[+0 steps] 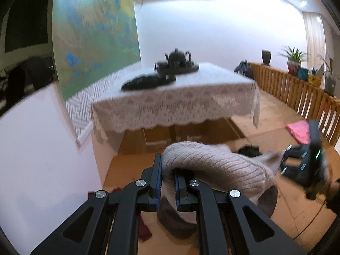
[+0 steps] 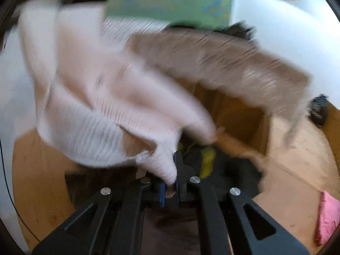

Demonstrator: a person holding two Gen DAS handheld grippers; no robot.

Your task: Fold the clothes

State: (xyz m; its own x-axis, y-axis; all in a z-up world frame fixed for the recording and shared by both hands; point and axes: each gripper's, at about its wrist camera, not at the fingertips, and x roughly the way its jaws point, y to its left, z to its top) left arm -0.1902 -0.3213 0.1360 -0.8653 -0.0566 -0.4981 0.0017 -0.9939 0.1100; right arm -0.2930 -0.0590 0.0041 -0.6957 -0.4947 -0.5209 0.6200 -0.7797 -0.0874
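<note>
Beige ribbed knit sweater [image 1: 214, 167], bunched, held aloft, draping down

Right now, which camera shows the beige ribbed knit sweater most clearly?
The left wrist view: the beige ribbed knit sweater is sharp there, clamped in the left gripper. The right wrist view shows it motion-blurred, pinched in the right gripper.

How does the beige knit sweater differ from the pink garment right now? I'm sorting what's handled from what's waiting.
The beige knit sweater is lifted off the floor, clamped by the left gripper and the right gripper; the pink garment lies on the floor by the wooden railing, with neither gripper on it. The sweater is pale beige with ribbing; the pink one is bright, its texture unclear. The sweater hangs stretched out; the pink one sits bunched. Both are unfolded.
</note>
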